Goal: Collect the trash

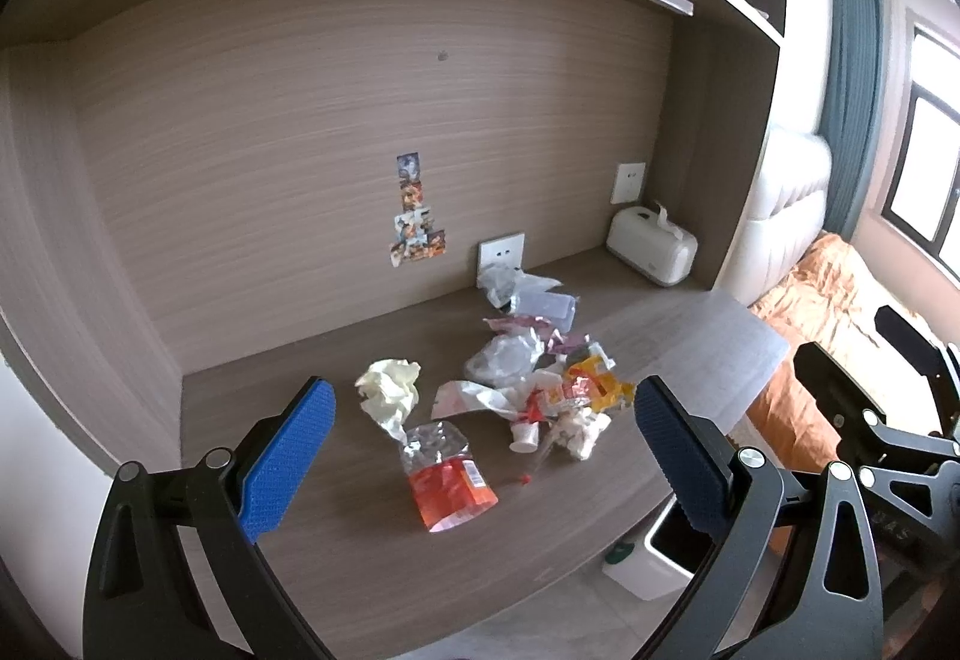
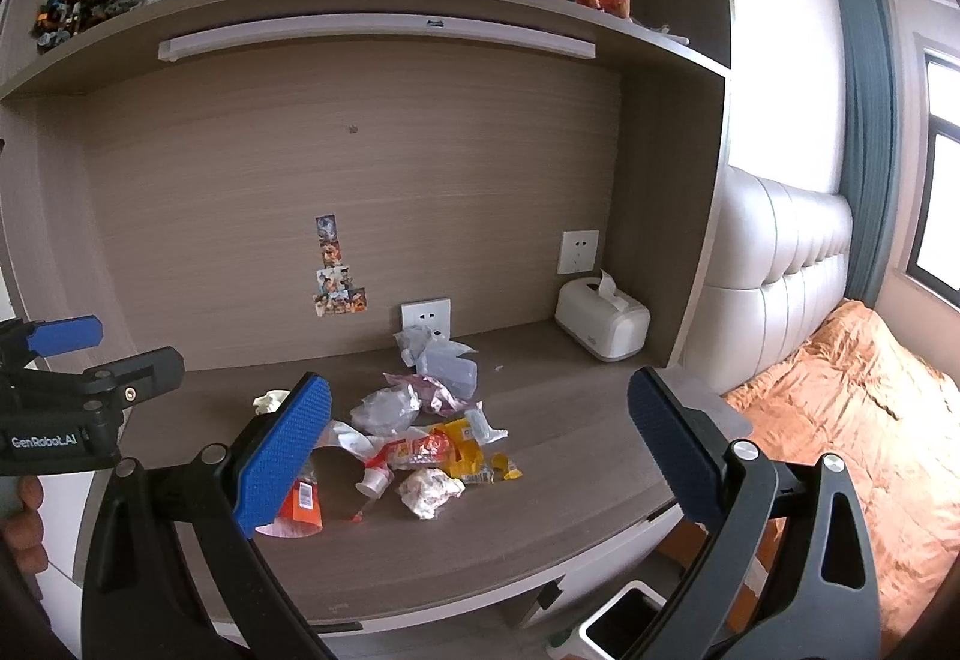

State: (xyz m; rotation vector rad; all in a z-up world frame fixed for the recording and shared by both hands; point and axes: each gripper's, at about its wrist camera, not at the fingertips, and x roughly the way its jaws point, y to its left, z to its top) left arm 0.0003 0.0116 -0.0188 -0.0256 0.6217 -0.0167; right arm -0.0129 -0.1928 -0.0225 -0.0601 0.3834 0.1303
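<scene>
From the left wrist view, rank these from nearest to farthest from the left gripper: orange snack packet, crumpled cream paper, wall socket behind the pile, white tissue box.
Left gripper, open above the desk's front:
1. Orange snack packet, between the fingers, near the front.
2. Crumpled cream paper, just behind it, left.
3. Wall socket, on the back panel.
4. White tissue box, back right corner.

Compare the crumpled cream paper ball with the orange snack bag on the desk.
The cream paper ball is scrunched into a lump; the orange snack bag lies flat. The ball is one pale colour; the bag is bright orange below, clear at its top, and carries a barcode label. The ball sits farther back, the bag nearer the desk edge. Both are loose litter on the desk, held by neither gripper.
</scene>
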